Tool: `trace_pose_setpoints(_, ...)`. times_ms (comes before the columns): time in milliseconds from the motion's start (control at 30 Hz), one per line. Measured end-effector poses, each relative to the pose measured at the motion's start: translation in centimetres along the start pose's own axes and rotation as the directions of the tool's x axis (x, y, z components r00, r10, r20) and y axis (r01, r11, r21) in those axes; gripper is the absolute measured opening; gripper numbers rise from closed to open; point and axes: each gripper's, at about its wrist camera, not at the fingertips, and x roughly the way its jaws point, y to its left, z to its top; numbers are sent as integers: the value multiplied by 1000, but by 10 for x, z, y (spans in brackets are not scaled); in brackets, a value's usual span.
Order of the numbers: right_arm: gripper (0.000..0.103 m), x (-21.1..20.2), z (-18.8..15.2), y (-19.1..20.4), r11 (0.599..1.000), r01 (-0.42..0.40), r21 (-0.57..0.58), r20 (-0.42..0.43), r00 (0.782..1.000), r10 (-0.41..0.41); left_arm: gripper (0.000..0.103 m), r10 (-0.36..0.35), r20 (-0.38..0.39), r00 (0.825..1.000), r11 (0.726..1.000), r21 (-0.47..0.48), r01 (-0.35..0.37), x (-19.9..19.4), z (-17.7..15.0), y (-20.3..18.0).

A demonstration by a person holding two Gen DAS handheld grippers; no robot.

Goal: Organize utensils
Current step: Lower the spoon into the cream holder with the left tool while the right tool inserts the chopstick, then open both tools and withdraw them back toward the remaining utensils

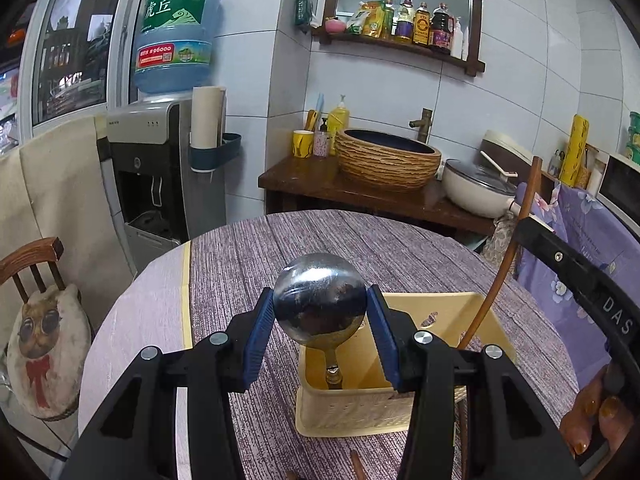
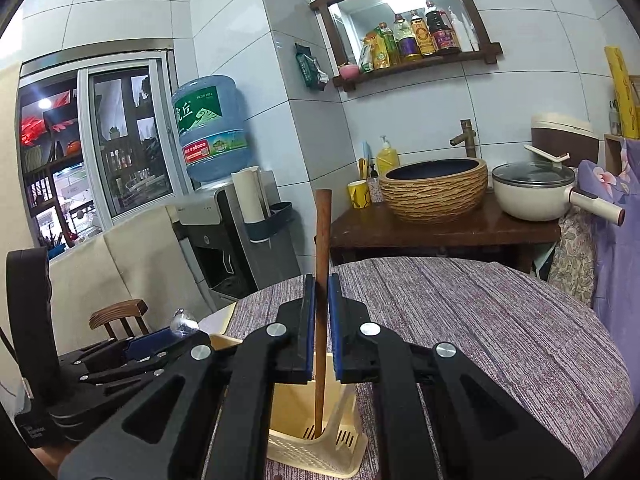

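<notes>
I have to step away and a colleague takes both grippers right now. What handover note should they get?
Left gripper: shut on the metal ladle by its bowl, handle end already down in the yellow holder.
Right gripper: shut on the wooden stick, upright, lower end at the holder floor.
Done: both utensils lowered into the holder on the table.
Left: release both and withdraw. Something brown lies on the table near the left gripper; unclear what.

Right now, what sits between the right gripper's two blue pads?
A brown wooden stick, upright, clamped by the right gripper; its lower end reaches into the yellow utensil basket. The right wrist view shows this.
</notes>
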Motion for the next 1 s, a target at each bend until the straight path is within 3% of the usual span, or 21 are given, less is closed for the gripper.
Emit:
trace_pose_setpoints(233,9,0,-2,-5,1000,-1,18,-10,1000,1,47,-11,7,1000,1000,6,11,-3,0,-3)
trace_pose_setpoints(300,22,-2,-4,-3,1000,-3,-1,-10,1000,3,48,-10,21,1000,1000,14,10,-8,1,-4)
trace_pose_setpoints(367,58,-8,-4,-3,1000,-5,-3,5,1000,5,62,-5,40,999,1000,20,4,-16,0,-5)
trace_pose_setpoints(533,60,-31,-9,-5,1000,27,-13,20,999,-26,82,-10,105,994,1000,9,9,-48,-9,0)
trace_pose_setpoints(700,70,-53,-26,-19,997,81,-1,-56,995,-81,96,24,108,994,1000,-9,-23,-70,-32,14)
trace_pose_setpoints(833,70,-61,-57,-34,991,133,-9,-177,975,-133,97,55,39,998,996,-65,-53,-72,-59,33)
trace_pose_setpoints(1000,70,-64,-104,-48,983,181,-29,-316,931,-181,96,88,-89,992,992,-80,-95,-59,-100,45)
